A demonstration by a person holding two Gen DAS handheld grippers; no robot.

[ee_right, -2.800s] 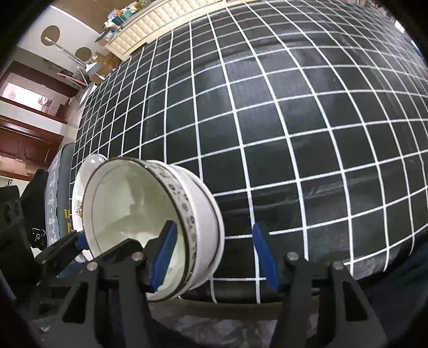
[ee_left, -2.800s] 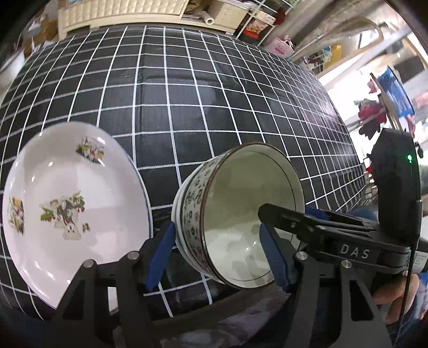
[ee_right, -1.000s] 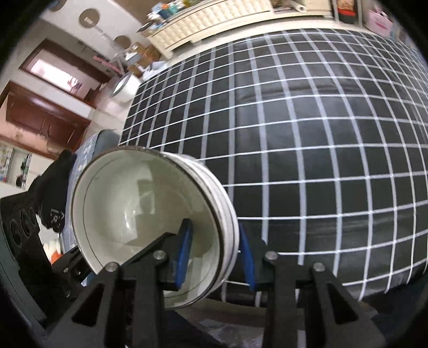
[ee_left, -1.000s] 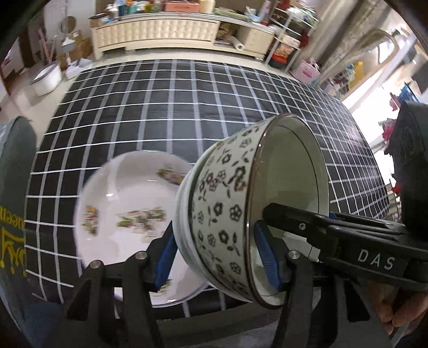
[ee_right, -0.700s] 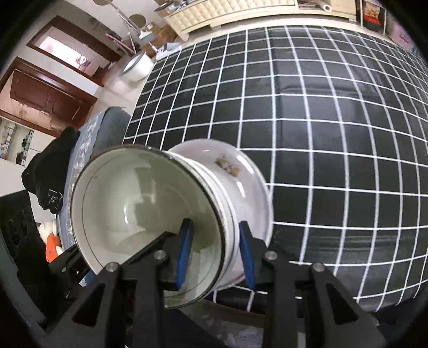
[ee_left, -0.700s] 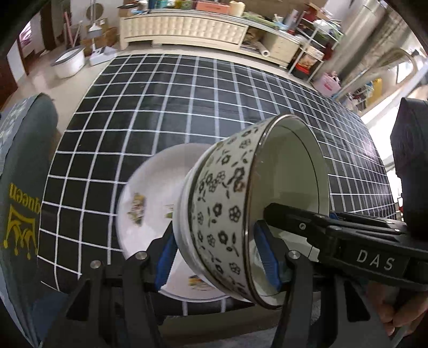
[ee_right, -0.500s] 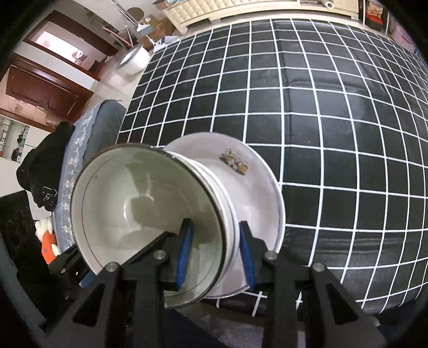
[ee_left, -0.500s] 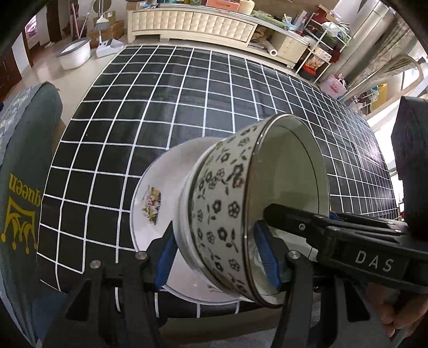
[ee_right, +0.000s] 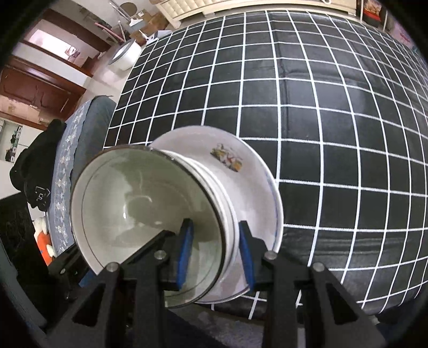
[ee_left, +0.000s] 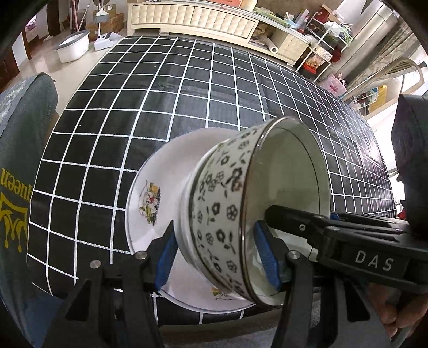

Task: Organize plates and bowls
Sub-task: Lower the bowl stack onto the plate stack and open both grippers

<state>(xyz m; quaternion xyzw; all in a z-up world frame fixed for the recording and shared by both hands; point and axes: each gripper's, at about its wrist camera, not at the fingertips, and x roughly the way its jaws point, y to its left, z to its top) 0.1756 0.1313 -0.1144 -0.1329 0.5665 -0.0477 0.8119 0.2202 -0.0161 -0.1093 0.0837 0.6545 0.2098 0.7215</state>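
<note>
Both grippers hold a white bowl with black flower print (ee_left: 222, 214), tilted with its mouth towards the right gripper. My left gripper (ee_left: 216, 257) is shut on its wall, one blue pad by the foot and one inside the rim. My right gripper (ee_right: 215, 254) is shut on the opposite rim of the bowl (ee_right: 139, 203), one pad inside and one outside. The bowl hangs right over a white plate with flower decals (ee_left: 160, 187) (ee_right: 248, 192) near the table's front edge. I cannot tell whether bowl and plate touch.
A black tablecloth with a white grid (ee_left: 187, 93) (ee_right: 321, 107) covers the table. A grey chair cover with a yellow crown print (ee_left: 16, 187) stands at the left edge. A cream cabinet (ee_left: 192, 18) and a white basin (ee_left: 72, 48) sit beyond the table.
The right gripper, open beside the bowl at first, has shut on its rim. Both grippers have carried the bowl sideways and down until it hangs over the plate.
</note>
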